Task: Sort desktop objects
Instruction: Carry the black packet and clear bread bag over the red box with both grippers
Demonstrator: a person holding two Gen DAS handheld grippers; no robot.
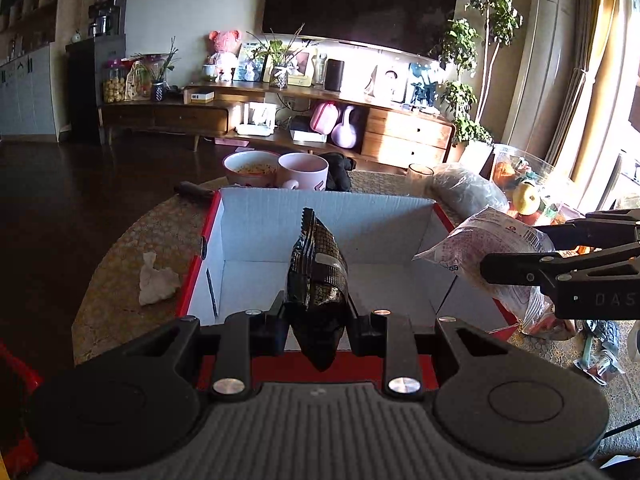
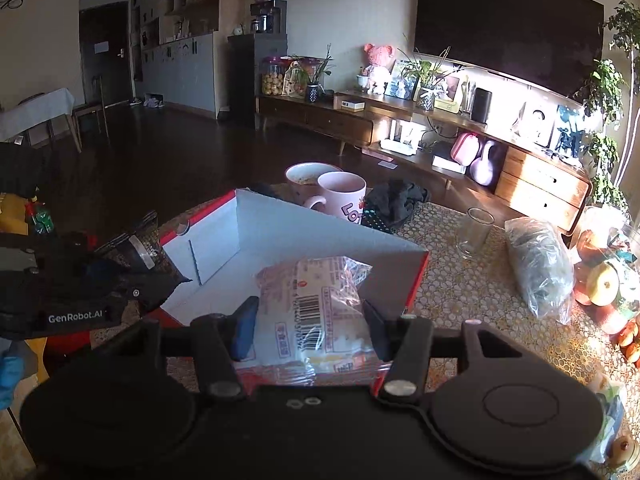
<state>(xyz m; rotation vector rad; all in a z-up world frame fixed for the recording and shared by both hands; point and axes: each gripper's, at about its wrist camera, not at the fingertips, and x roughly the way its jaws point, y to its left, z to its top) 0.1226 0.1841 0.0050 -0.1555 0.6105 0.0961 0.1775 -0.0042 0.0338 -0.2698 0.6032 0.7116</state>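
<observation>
My left gripper (image 1: 316, 312) is shut on a black snack packet (image 1: 318, 276) and holds it upright over the near edge of an open cardboard box (image 1: 240, 240), white inside and red outside. My right gripper (image 2: 310, 320) is shut on a pink-and-white snack packet (image 2: 316, 300) with a barcode, above the box (image 2: 280, 232) at its near right corner. In the left wrist view the right gripper (image 1: 496, 256) comes in from the right with that packet (image 1: 492, 240). In the right wrist view the left gripper (image 2: 160, 276) with the black packet (image 2: 140, 248) shows at left.
On the patterned tabletop (image 1: 132, 240) lie a crumpled tissue (image 1: 156, 280), a bowl (image 1: 250, 168), a pink mug (image 1: 302, 170), black cloth (image 2: 396, 200), a glass (image 2: 476, 232), a grey plastic bag (image 2: 538, 264) and a fruit tray (image 2: 604, 276). A pen (image 1: 212, 292) lies inside the box.
</observation>
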